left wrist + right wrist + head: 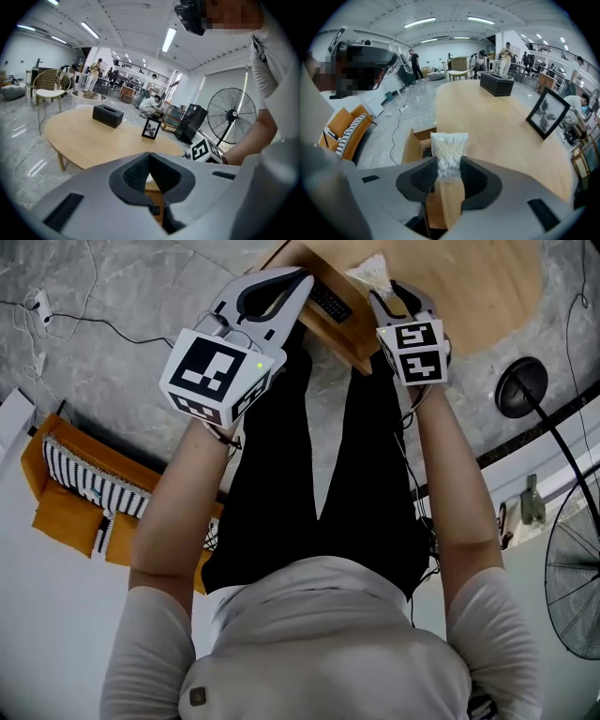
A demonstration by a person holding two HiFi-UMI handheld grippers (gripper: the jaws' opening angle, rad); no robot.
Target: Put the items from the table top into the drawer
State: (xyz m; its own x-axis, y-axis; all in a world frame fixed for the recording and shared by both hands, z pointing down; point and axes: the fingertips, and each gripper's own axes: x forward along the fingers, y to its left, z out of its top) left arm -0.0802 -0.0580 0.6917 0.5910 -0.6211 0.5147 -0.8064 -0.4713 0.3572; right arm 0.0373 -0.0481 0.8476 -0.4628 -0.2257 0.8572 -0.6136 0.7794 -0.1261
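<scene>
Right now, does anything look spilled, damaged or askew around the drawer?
Nothing stands out. The clear plastic bag of cotton swabs is intact in the right gripper near the open wooden drawer. The black tissue box and black-framed picture stand tidy on the wooden table.

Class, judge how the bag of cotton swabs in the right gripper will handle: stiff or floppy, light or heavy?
Probably light: the bag of cotton swabs holds only thin sticks. Its clear film may crumple where the right gripper pinches it. Its top stands unsupported, so the sticks likely stiffen it.
</scene>
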